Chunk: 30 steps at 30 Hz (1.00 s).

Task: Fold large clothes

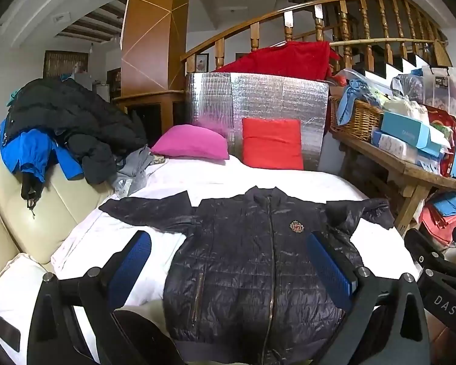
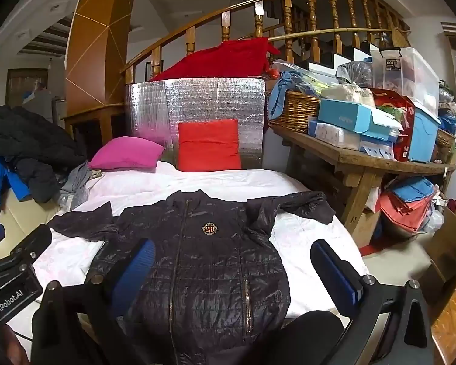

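Note:
A dark quilted jacket lies flat, front up and zipped, on a bed's white sheet, collar away from me and both sleeves spread sideways. A gold crest sits on its chest. My left gripper hovers open above the jacket's lower half, with blue pads wide apart and nothing between them. My right gripper is open too, held over the jacket's right side. Each view catches the other gripper's black body at its edge.
A pink pillow and a red pillow lean at the bed's head against a silver foil panel. Piled dark and blue coats lie on a cream sofa at left. A cluttered wooden bench stands at right.

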Motion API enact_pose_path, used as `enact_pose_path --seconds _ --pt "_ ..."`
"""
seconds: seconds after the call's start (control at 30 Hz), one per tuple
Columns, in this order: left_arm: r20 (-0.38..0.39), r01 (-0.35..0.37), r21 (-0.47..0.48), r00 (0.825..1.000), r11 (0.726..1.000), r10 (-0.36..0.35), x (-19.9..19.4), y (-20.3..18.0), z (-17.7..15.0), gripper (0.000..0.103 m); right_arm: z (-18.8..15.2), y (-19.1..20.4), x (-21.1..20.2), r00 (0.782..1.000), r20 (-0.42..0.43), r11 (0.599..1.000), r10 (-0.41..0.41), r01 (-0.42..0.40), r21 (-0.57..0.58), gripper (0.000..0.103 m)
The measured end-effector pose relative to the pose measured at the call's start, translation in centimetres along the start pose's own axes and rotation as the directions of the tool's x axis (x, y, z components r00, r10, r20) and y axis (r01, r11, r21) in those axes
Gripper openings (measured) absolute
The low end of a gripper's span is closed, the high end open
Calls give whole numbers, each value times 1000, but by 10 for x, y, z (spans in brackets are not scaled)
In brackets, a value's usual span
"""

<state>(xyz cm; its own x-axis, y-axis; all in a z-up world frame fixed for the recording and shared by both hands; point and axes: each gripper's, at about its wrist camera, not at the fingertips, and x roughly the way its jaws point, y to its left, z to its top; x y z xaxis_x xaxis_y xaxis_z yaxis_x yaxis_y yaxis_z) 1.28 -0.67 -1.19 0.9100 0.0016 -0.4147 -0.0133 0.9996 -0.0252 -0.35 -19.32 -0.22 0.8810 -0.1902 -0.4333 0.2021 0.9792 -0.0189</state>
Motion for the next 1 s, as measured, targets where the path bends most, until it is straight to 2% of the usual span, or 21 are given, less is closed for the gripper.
enact_pose_path --seconds 0.57,1.0 --pt "-17 -11 31 1000 999 12 7 -9 -2 101 -4 -7 9 1000 -26 1000 11 -11 20 103" --pt "-24 -14 20 1000 1000 15 9 -7 -3 101 -5 -9 10 1000 -26 1000 10 -10 22 103"
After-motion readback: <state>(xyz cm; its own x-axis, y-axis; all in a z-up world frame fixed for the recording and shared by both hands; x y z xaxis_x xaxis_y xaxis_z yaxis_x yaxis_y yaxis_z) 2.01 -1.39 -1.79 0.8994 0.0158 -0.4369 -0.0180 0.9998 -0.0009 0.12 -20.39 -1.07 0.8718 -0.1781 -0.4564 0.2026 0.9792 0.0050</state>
